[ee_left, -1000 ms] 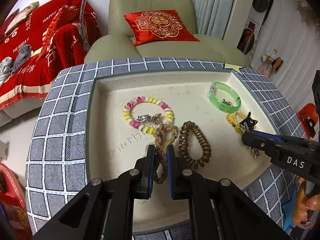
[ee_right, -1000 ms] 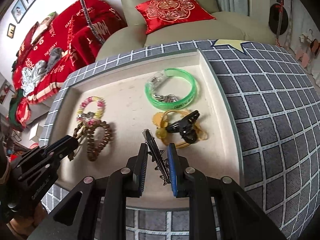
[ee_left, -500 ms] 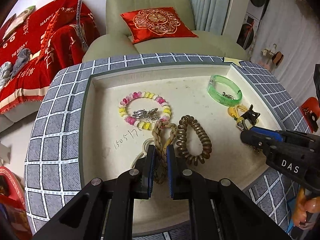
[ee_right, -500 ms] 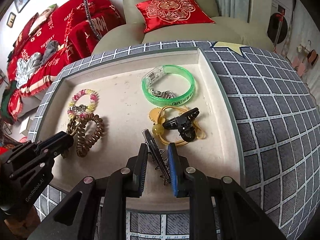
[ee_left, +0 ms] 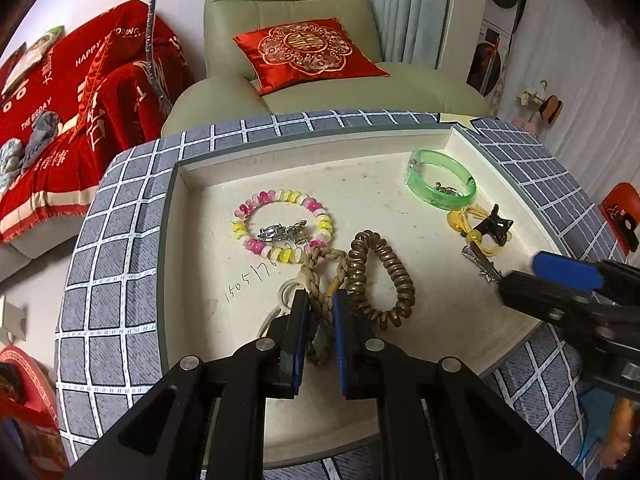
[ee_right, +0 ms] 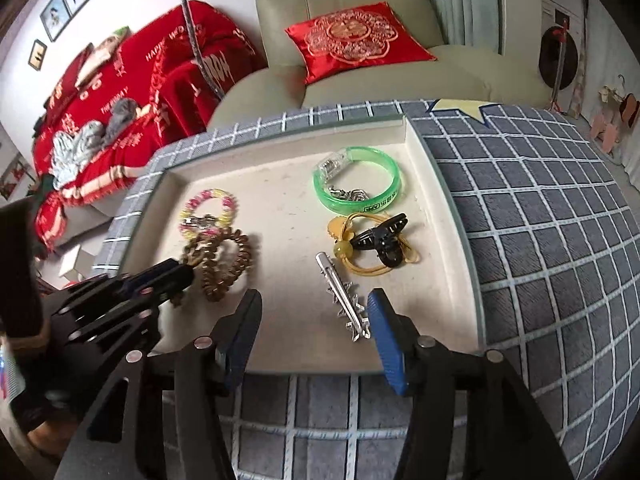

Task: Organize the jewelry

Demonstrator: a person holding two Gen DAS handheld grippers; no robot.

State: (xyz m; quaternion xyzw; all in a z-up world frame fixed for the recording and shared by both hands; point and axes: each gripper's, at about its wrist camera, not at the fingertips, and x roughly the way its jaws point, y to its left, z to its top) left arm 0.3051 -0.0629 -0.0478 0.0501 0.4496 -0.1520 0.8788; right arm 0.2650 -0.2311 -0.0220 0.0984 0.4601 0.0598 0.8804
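— What sits at the left of the tray (ee_left: 176, 240)?

— A pink-and-yellow bead bracelet (ee_left: 282, 225) with a small metal piece inside its ring. Just beside it lies a braided rope bracelet (ee_left: 320, 276), touching a brown coil hair tie (ee_left: 380, 276).

— And the left gripper (ee_left: 319, 308)?

— Its fingers (ee_left: 298, 332) stand narrow, clamped on the near end of the braided rope bracelet, low over the tray floor.

— Further right?

— A green bangle (ee_right: 356, 190) near the far right corner, with a chain piece inside it. Nearer, a black claw clip (ee_right: 380, 240) lies on a yellow elastic band (ee_right: 360, 264). Nearer again, a silver hair clip (ee_right: 342, 296) lies flat on the tray.

— Does the right gripper (ee_right: 314, 306) hold it?

— No. Its fingers (ee_right: 386, 332) have just been opening and now stand wide. The clip's near end lies between them, close by the right one, and is not pressed.

— What carries the tray?

— A bench under a grey checked cloth (ee_right: 540, 220).
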